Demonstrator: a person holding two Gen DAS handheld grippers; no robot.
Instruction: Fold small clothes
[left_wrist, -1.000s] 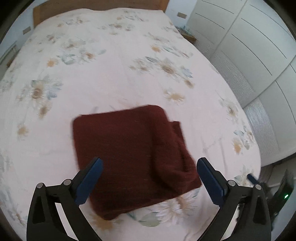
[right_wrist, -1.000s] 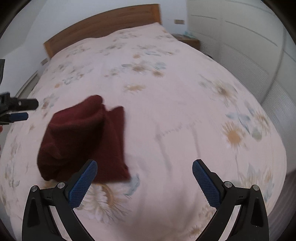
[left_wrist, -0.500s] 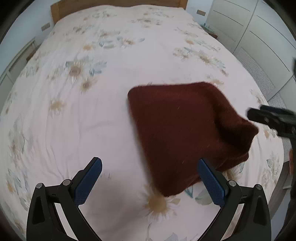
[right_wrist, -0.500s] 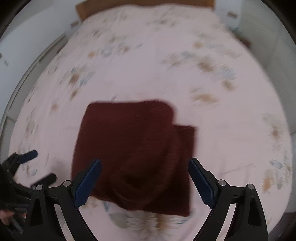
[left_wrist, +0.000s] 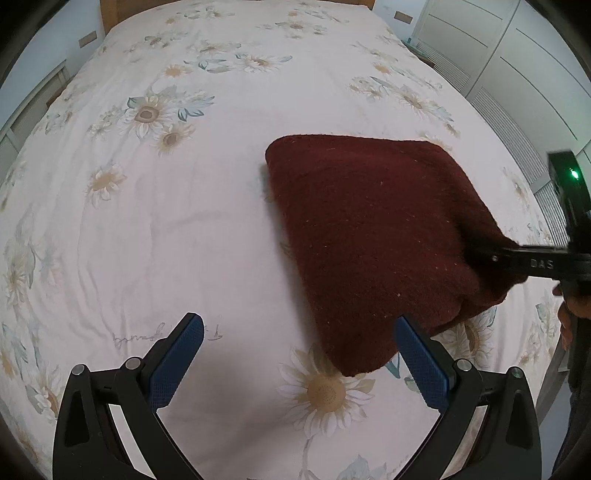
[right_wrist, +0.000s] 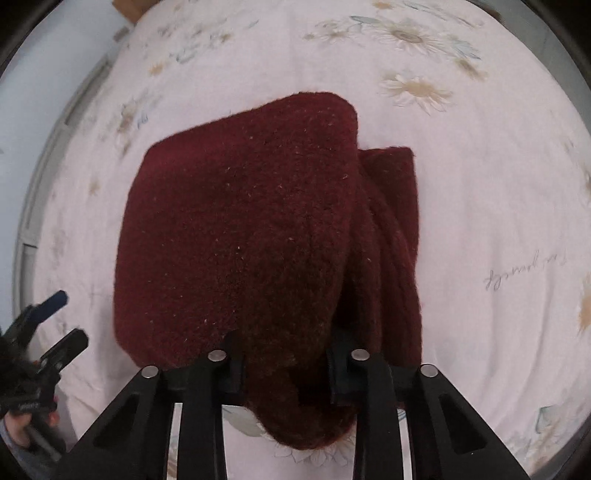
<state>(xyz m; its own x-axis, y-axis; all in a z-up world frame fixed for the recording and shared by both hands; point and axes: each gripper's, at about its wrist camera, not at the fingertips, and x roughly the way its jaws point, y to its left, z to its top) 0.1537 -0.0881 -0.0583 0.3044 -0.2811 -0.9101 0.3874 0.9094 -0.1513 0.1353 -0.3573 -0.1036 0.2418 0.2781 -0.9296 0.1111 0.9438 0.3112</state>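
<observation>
A folded dark red knit garment (left_wrist: 373, 236) lies on the floral bedsheet (left_wrist: 147, 221). My right gripper (right_wrist: 286, 363) is shut on the garment's near edge (right_wrist: 258, 236), its fingers pressed into the thick fold. It also shows in the left wrist view (left_wrist: 532, 262) at the garment's right corner. My left gripper (left_wrist: 303, 358) is open and empty, hovering above the sheet just left of the garment's near corner. It shows at the far left of the right wrist view (right_wrist: 55, 321).
The bed has a wooden headboard (left_wrist: 110, 11) at the far end. White wardrobe doors (left_wrist: 517, 55) stand along the bed's right side. A white wall and sill (left_wrist: 22, 110) run along the left.
My right gripper has moved in over the garment and closed on its edge. My left gripper has drifted a little left of the garment and stayed open.
</observation>
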